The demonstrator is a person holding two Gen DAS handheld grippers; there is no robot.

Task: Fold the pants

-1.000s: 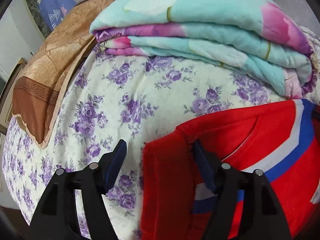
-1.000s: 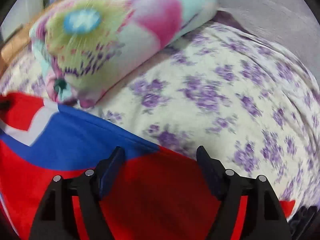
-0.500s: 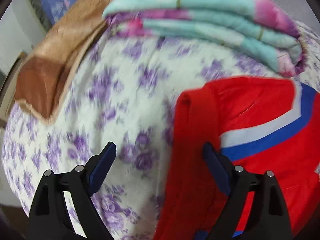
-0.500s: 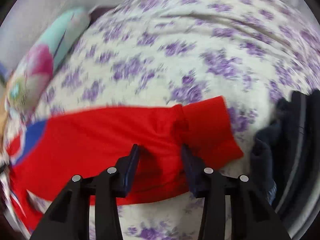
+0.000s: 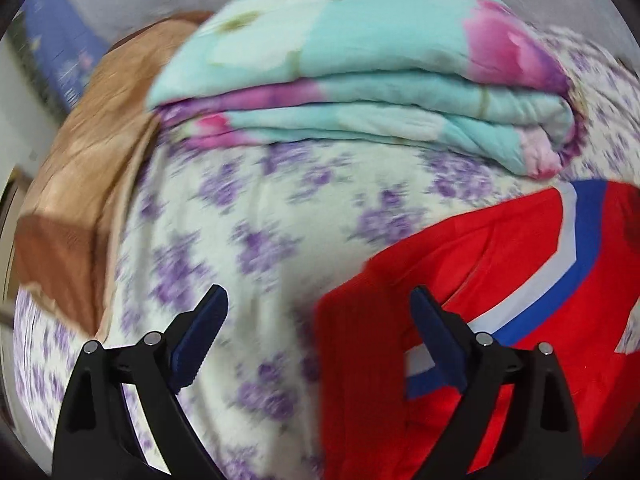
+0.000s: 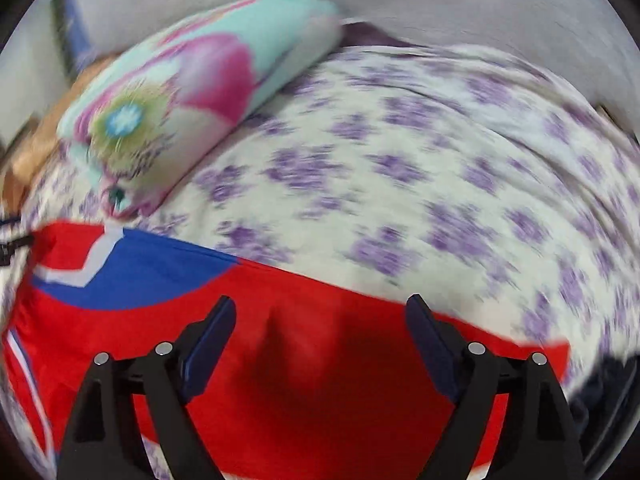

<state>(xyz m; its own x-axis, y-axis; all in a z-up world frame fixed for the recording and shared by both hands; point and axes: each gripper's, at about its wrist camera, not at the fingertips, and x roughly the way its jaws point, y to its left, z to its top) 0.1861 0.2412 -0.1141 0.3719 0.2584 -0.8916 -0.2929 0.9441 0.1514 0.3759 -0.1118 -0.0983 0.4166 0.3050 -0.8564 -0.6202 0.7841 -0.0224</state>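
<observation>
The red pants (image 5: 472, 272) with a white and blue stripe lie flat on the purple-flowered bed sheet (image 5: 260, 220). In the left wrist view my left gripper (image 5: 320, 308) is open and empty, straddling the pants' left edge. In the right wrist view the pants (image 6: 304, 340) spread across the lower frame, and my right gripper (image 6: 320, 312) is open and empty above the red cloth.
A folded teal and pink floral quilt (image 5: 360, 72) lies at the far side of the bed, also in the right wrist view (image 6: 192, 92). A brown blanket (image 5: 88, 168) lies at the left. Dark clothing (image 6: 608, 392) sits at the right edge.
My right gripper was closed narrow on the red cloth half a second ago; it has opened wide and let go. The left gripper stayed open and shifted slightly.
</observation>
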